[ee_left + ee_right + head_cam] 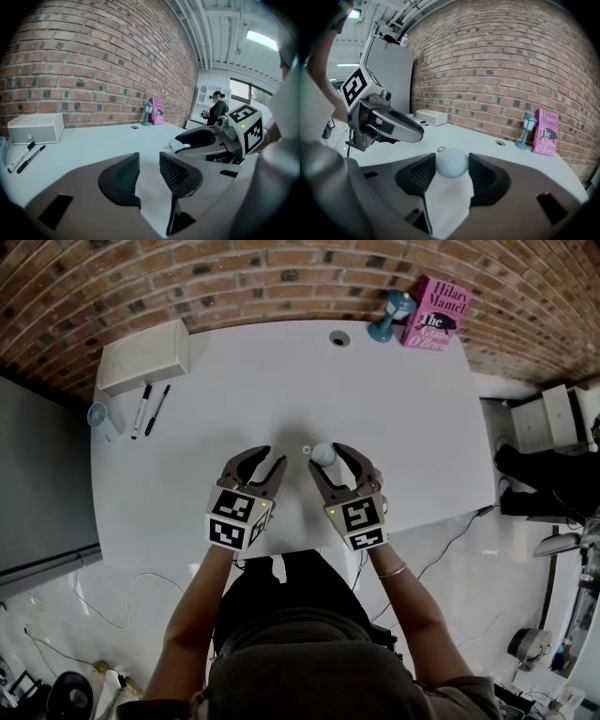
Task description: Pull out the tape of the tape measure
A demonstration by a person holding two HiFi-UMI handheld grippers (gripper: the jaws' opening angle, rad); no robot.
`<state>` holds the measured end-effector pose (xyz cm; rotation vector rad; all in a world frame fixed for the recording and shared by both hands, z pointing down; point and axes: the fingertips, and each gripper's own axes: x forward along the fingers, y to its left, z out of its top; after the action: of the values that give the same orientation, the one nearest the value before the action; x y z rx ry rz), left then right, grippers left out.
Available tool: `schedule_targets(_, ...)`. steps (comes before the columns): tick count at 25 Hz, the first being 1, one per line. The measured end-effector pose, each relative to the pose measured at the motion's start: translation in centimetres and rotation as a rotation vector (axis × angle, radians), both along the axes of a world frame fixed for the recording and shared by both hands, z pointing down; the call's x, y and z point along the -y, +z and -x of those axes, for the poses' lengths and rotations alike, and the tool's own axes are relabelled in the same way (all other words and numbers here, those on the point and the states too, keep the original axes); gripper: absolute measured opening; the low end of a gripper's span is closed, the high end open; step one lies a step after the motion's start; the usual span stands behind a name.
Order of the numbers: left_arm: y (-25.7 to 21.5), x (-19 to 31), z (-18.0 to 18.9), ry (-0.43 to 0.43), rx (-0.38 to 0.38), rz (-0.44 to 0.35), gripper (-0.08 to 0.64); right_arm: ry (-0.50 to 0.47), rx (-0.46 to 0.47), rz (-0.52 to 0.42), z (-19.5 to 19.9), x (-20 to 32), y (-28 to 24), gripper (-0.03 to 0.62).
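The round pale-grey tape measure (451, 165) is sitting clamped between the right gripper's (451, 160) jaws over the white table (234, 362). Its small ring tab (441, 149), possibly the tape's end, is barely showing. The left gripper (149, 161) is hovering beside, jaws narrowly parted, empty. Two pens (150, 411) are lying near the red brick wall (234, 277).

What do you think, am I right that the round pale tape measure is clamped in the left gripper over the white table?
Not quite. The tape measure is clamped in the right gripper, not the left; the right gripper view shows it between those jaws. The left gripper has its jaws apart with nothing between them. The white table part stands.
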<state>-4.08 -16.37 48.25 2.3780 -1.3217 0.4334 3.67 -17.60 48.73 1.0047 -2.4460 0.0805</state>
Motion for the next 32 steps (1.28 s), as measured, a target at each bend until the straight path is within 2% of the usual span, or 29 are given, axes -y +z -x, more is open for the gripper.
schedule_targets(9,-0.7,-1.2,-0.5,0.166,0.047,-0.026,0.138,-0.063,-0.057,-0.095,2.9,-2.5,-1.6,0.222)
schedule_targets(17,-1.0,-2.1,-0.6,0.271,0.036,-0.024,0.138,-0.096,-0.087,-0.137,4.5,-3.7,-2.0,0.222)
schedule_targets(24,-0.8,-2.5,-0.4,0.333,-0.001,0.005,0.136,-0.117,-0.114,-0.152,5.2,-4.3,-2.1,0.222)
schedule_targets(32,-0.7,-2.7,-0.8,0.363,-0.01,0.01,0.078,-0.122,-0.121,-0.145,5.2,-4.2,-1.8,0.222)
